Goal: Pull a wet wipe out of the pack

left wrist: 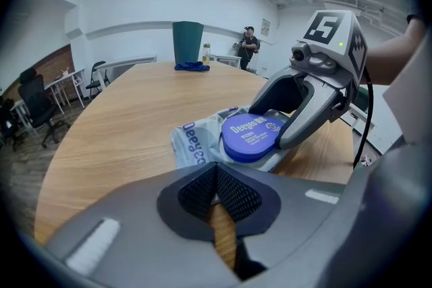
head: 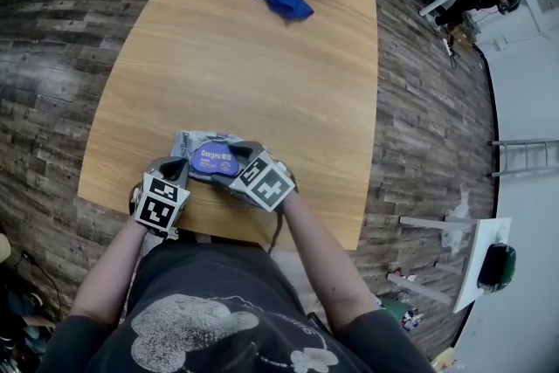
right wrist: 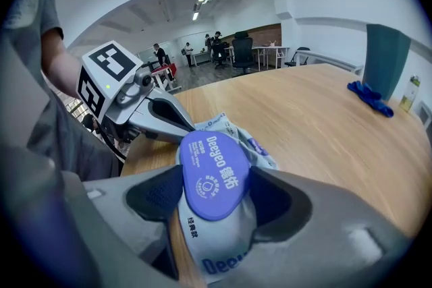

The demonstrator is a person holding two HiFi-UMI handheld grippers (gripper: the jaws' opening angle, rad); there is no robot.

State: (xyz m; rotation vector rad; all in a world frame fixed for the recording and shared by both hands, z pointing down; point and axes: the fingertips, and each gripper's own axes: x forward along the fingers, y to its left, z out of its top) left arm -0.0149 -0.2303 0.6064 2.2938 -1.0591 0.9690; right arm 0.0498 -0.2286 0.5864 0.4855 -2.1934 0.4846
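Lying flat, pack (head: 194, 142) lengthwise left-to-right — right gripper (right wrist: 216, 197) clasping its lid (right wrist: 212, 172), left gripper (left wrist: 216, 193) closed, empty.

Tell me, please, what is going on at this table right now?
A person works two grippers at the near edge of the wooden table. The right gripper has its jaws either side of the blue lid on a wet wipe pack; whether they press is unclear. The left gripper is shut and empty by the pack. The lid looks closed, no wipe out.
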